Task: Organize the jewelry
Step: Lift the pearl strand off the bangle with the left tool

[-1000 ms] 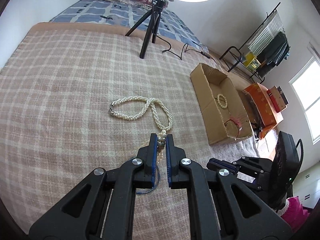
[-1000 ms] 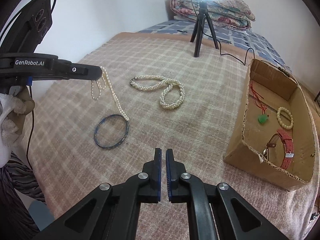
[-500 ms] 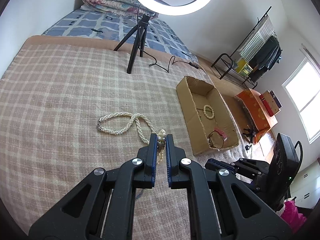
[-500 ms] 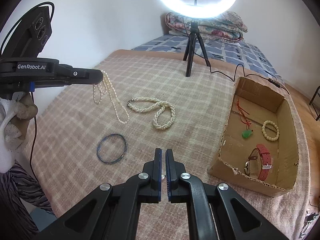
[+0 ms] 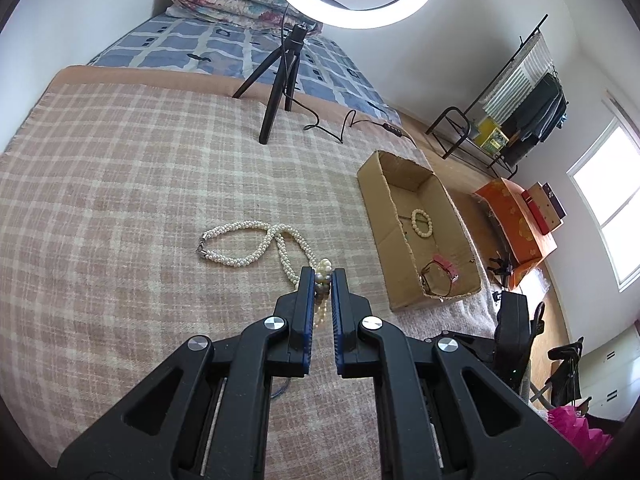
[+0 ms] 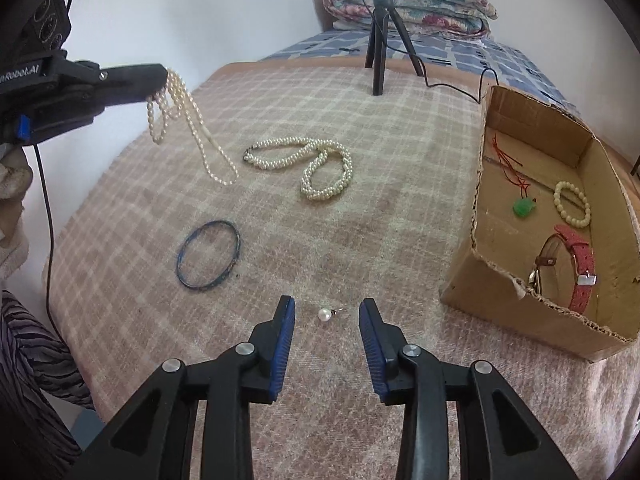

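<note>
My left gripper (image 5: 322,276) is shut on a thin pearl strand (image 5: 322,280), which dangles from its tip (image 6: 160,80) above the checked blanket (image 6: 400,140); the strand (image 6: 188,128) hangs down to about the blanket. My right gripper (image 6: 327,307) hovers low with its jaws opening, and a small pearl earring (image 6: 325,314) lies on the blanket between them, untouched by the pads. A thick twisted pearl necklace (image 6: 308,164) lies mid-blanket, a dark blue bangle (image 6: 209,254) left of it. The cardboard box (image 6: 480,184) at the right holds a bead bracelet (image 6: 571,204), green pendant (image 6: 525,206) and red watch (image 6: 576,264).
A ring light on a black tripod (image 6: 378,40) stands at the blanket's far edge, its cable (image 6: 456,88) trailing toward the box. Folded quilts (image 6: 408,4) lie behind it. A person's sleeve (image 6: 24,360) is at the left. A clothes rack (image 5: 516,112) and orange boxes (image 5: 516,216) stand beyond the bed.
The right gripper's jaws have parted and it has dropped lower, so the pearl earring now shows between them. The left gripper still holds the strand and has barely moved.
</note>
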`<act>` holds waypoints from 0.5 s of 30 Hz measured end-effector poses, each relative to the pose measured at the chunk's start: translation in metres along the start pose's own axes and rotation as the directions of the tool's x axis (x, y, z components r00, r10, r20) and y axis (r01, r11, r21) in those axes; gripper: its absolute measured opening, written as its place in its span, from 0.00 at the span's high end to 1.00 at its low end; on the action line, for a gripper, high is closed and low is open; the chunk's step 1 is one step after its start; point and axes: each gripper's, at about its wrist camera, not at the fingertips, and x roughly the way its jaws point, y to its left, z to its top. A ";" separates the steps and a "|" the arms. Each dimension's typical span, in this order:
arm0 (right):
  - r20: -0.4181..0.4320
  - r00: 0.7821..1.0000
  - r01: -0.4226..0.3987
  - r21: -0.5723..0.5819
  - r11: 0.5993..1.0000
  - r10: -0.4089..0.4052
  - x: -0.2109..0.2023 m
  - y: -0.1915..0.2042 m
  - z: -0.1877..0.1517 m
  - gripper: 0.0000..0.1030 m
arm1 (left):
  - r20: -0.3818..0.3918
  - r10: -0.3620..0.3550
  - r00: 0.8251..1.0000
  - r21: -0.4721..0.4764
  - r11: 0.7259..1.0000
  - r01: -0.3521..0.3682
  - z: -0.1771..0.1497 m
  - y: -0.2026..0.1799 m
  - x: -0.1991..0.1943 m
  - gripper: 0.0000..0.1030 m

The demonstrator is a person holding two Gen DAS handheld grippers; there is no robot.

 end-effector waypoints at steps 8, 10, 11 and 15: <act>-0.058 0.998 -0.008 -0.019 1.000 0.006 0.019 0.007 -0.003 0.74 | 0.001 0.004 1.000 -0.004 1.000 -0.004 0.000 0.004 0.000 0.94; -0.067 0.998 -0.003 -0.029 1.000 0.001 0.022 0.009 -0.003 0.74 | 0.002 0.004 1.000 -0.009 1.000 -0.004 0.000 0.006 -0.001 0.94; -0.069 0.998 0.002 -0.033 0.999 -0.005 0.024 0.010 -0.002 0.74 | 0.003 0.005 1.000 -0.010 1.000 -0.005 0.000 0.007 -0.002 0.94; -0.071 0.997 0.015 -0.030 0.999 -0.017 0.028 0.010 0.001 0.74 | 0.004 0.005 1.000 -0.009 1.000 -0.005 -0.001 0.007 -0.004 0.94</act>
